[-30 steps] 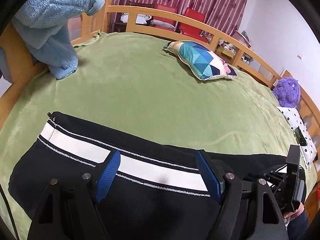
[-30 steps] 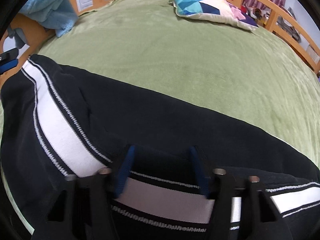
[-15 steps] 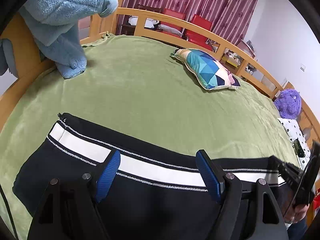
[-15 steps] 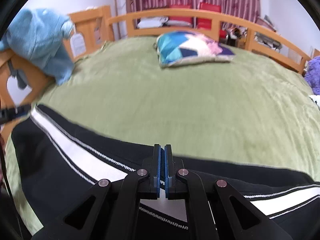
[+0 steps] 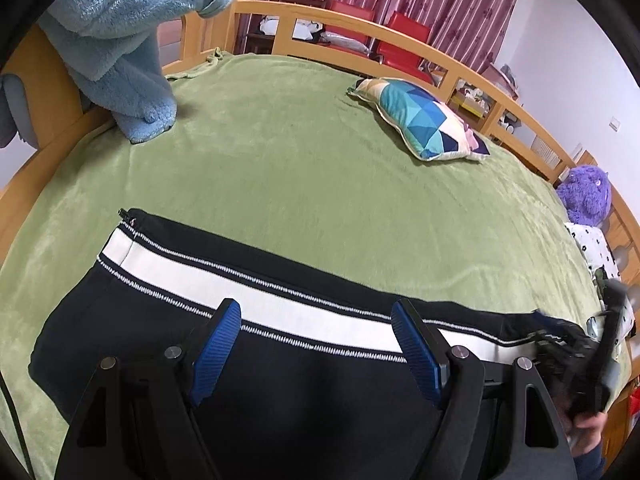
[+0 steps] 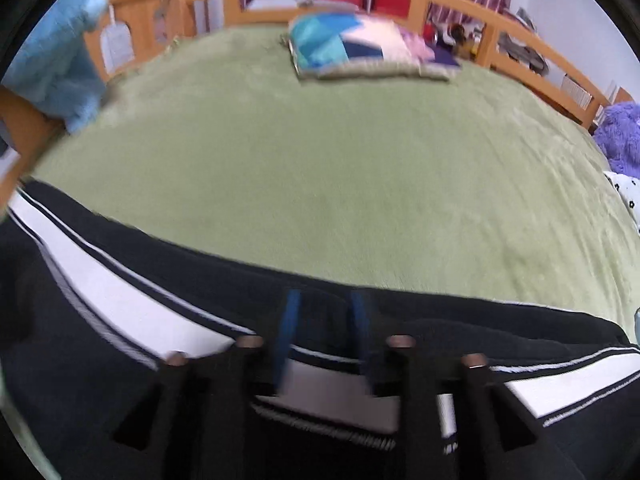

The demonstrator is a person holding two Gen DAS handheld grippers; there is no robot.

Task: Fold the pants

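Two grippers hover over black pants with a white side stripe, lying flat on the green blanket. Left gripper stands wide apart, gripping nothing. Right gripper is opening, its blurred pads off the cloth.

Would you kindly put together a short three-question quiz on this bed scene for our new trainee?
1. True or false: the black pants with a white side stripe lie on a green fleece blanket.
2. Which soft toy sits at the far right of the bed: A) purple plush toy, B) yellow duck, C) red bear?
3. Fill in: the cushion with blue and teal triangles lies near the wooden ___.

Key: 1 true; 2 A; 3 bed rail.
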